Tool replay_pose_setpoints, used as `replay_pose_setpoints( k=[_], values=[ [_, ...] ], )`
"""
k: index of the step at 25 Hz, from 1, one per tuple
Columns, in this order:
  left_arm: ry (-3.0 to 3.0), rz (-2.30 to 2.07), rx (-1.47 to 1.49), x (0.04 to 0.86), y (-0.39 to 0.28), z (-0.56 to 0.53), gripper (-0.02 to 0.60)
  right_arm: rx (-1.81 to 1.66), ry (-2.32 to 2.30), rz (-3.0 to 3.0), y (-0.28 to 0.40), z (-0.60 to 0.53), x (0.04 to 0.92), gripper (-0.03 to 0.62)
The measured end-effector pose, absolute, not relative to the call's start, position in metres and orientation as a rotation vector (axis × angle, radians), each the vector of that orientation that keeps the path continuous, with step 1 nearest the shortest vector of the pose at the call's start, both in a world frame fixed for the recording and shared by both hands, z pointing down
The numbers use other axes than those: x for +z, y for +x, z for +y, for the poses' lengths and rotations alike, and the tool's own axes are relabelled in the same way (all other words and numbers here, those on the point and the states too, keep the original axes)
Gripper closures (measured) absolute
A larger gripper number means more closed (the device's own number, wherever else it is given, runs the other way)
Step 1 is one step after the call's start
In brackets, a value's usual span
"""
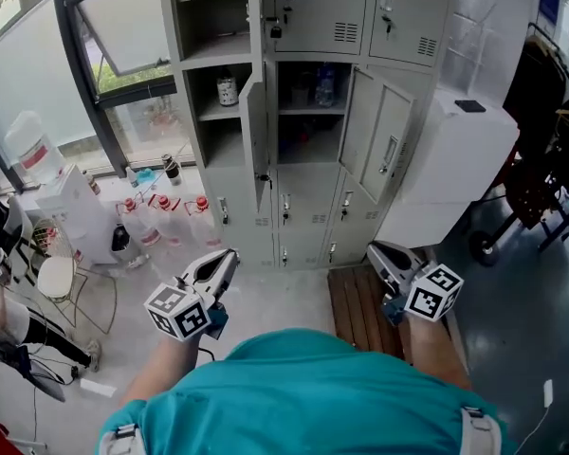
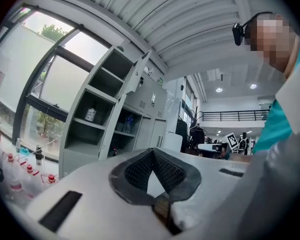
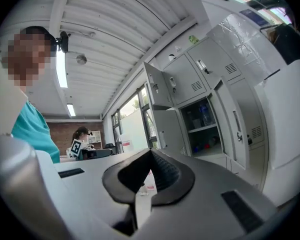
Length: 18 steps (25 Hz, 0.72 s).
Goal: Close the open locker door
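Grey metal locker door [image 1: 384, 140] with a vertical handle hangs swung out on the right side of an open compartment [image 1: 313, 112], ahead of and above the right gripper [image 1: 375, 250] and well apart from it. A second grey door [image 1: 257, 131] stands open on the compartment's left side, ahead of the left gripper [image 1: 231, 253], and an upper grey door [image 1: 268, 8] above it also looks ajar. Both grippers point level towards the lockers with their jaws pressed together and nothing between the pads, which suits a push better than a grasp. The step in hand appears to be the approach. To do it well, I would bring the closed tip of the right gripper to the outer face of the door near its free edge, away from the hinge, and press steadily so the panel swings flat into its frame, keeping the tip off the handle. The left gripper could do the same with the leaf on its side. Room is fairly generous: the floor between the grippers and the lockers is bare apart from a brown slatted wooden platform [image 1: 356, 306] just below the right gripper. A white boxy cabinet [image 1: 455, 159] stands close beyond the open door's hinge side, and red-capped clear plastic bottles [image 1: 161, 218] crowd the floor beyond the left gripper, so each sweep should stay inward.
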State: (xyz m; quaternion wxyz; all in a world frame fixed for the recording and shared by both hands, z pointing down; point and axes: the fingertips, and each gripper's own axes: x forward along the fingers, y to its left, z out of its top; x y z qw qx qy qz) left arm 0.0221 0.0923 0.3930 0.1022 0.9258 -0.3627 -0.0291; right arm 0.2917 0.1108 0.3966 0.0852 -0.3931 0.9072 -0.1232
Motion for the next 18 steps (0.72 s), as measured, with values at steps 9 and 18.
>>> replay_pose_setpoints(
  k=[9,18],
  values=[
    [2.819,-0.986,-0.104,0.352,-0.007,-0.030,0.577,-0.364,-1.235,2.673,0.248,-0.004,0.374,0.595],
    [2.829,-1.185,-0.121,0.325,0.038,-0.095,0.577,-0.283,-1.151,2.730,0.278,-0.112,0.345,0.595]
  ],
)
